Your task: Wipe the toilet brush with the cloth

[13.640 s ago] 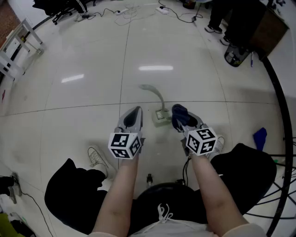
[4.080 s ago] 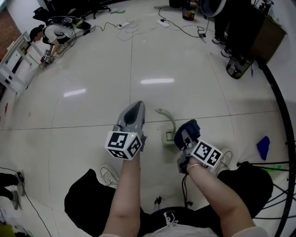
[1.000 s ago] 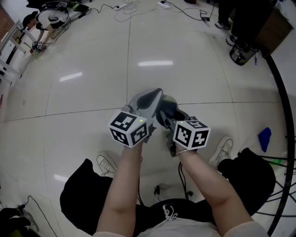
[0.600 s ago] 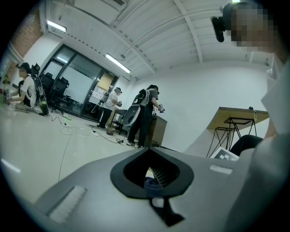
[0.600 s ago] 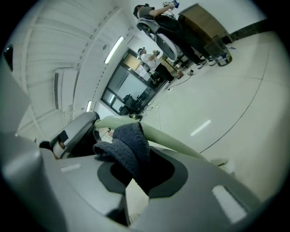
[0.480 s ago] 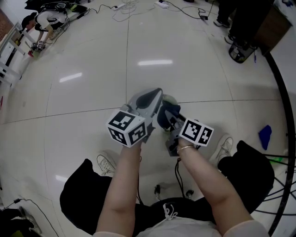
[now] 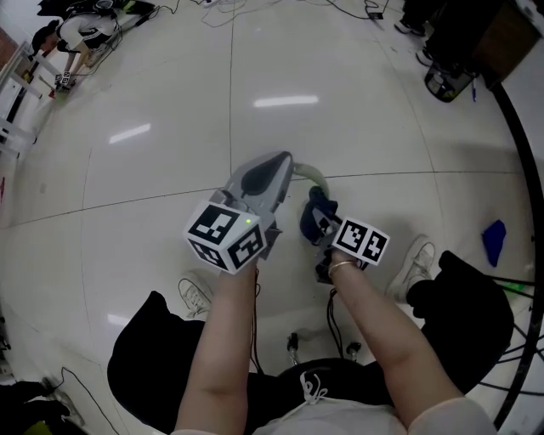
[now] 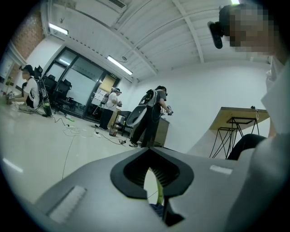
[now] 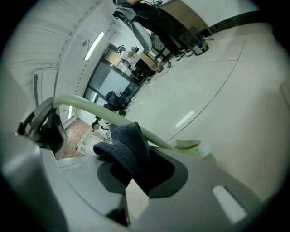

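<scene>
In the head view my left gripper is held above the floor, shut on the upper end of the pale green toilet brush. My right gripper sits just to its right, shut on a dark blue cloth that lies against the handle. The right gripper view shows the cloth bunched between the jaws and pressed on the brush handle, with the bristle head beyond. In the left gripper view a thin strip of the green handle shows between the nearly closed jaws.
White shoes of the person rest on the glossy tiled floor. A blue object lies at the right near black cables. A dark bin stands at the back right. People work at the far left.
Earlier the brush stood on the floor between the open left gripper and the cloth. Now the left gripper holds it up, and the right gripper with the cloth has slid slightly right along the handle.
</scene>
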A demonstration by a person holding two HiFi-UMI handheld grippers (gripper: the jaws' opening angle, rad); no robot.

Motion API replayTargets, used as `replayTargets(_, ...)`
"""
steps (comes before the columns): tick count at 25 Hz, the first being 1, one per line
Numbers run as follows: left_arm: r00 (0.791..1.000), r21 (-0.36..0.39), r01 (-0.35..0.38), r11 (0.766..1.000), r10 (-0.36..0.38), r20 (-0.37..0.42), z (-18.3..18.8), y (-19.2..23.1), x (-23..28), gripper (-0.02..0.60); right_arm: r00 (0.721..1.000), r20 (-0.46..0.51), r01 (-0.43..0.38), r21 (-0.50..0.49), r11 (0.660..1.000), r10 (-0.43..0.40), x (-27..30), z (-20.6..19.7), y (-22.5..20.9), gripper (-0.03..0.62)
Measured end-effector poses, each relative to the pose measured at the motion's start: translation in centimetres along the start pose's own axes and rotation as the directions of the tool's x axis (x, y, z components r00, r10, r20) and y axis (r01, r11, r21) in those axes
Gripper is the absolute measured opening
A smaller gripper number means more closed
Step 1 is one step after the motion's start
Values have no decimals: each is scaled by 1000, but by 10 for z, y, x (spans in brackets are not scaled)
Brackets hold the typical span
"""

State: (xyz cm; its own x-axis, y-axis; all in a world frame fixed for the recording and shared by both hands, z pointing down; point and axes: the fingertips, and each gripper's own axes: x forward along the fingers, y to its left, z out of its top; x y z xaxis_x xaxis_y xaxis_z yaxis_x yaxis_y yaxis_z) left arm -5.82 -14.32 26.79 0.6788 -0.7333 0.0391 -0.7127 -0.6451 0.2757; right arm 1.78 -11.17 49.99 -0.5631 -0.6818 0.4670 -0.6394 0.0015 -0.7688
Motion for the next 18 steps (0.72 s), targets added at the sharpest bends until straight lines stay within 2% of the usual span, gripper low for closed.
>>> replayTargets(5,1000,4,-11,1000,11,-2,-1,4,0,6,996,-50,68,-13,998,-68,7,-25,-38,64)
replayTargets(11,1000,-16,-16,1000,16,18,0,8,3,6,994,-61,91,-33,995,-93,13,-33,-54,66)
replayTargets(15,1000,-19,-23,1000,23,6,-2,8,3,6,987,-142,69,-63,996,-77,4,-47,-40,66)
replayTargets(18,999,-11,-45,999,45,-23,-6,6,-5,6,967,-251,-14,-208,978,-40,-22,-64,-4,64)
